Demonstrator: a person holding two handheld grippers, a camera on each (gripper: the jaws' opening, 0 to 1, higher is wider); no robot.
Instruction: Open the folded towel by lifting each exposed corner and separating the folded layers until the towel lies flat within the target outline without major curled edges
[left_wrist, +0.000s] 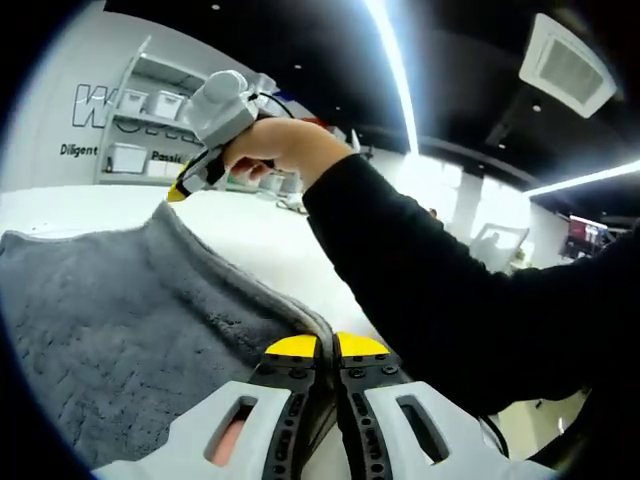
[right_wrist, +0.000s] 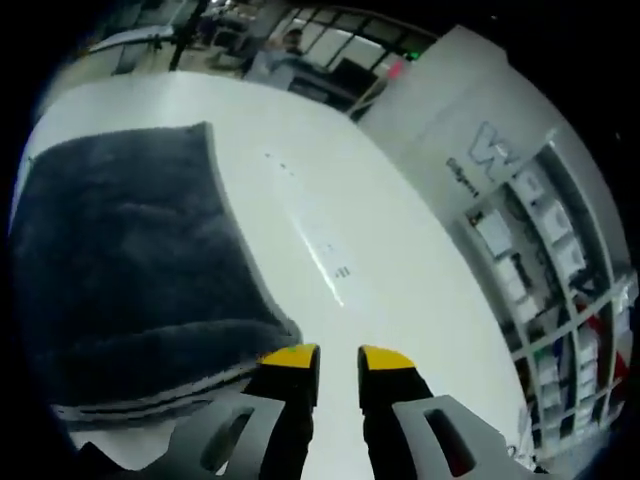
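In the left gripper view the left gripper (left_wrist: 326, 347) sits at the near corner of the grey towel (left_wrist: 120, 320), its yellow-tipped jaws almost together with the bound edge of the cloth running down between them, so it looks clamped on that corner, most likely to pin or lift it while the other hand works the far side. The towel spreads away to the left over the white table (left_wrist: 260, 240), its far corner raised off the surface. There the right gripper (left_wrist: 181, 190) comes in, carried by a hand (left_wrist: 280, 150) on a dark sleeve (left_wrist: 440, 290); its yellow tip meets that raised corner, which suggests it holds the corner up to peel a layer open, though its jaws are too small to read. On the wall behind, large letters start with "W" and a smaller line begins "Diligent", with a second word half hidden by a shelf unit (left_wrist: 130, 120) of white bins. In the right gripper view the right gripper (right_wrist: 337, 362) shows a plain gap between its yellow tips, with bare table seen through it; the left jaw rests against the towel's (right_wrist: 130, 260) curled near corner, so whether any cloth is pinched I cannot tell. The towel lies to the left on the table (right_wrist: 380, 220), and faint small printed marks run across the tabletop, too small to read. The same wall lettering appears at right, tilted.
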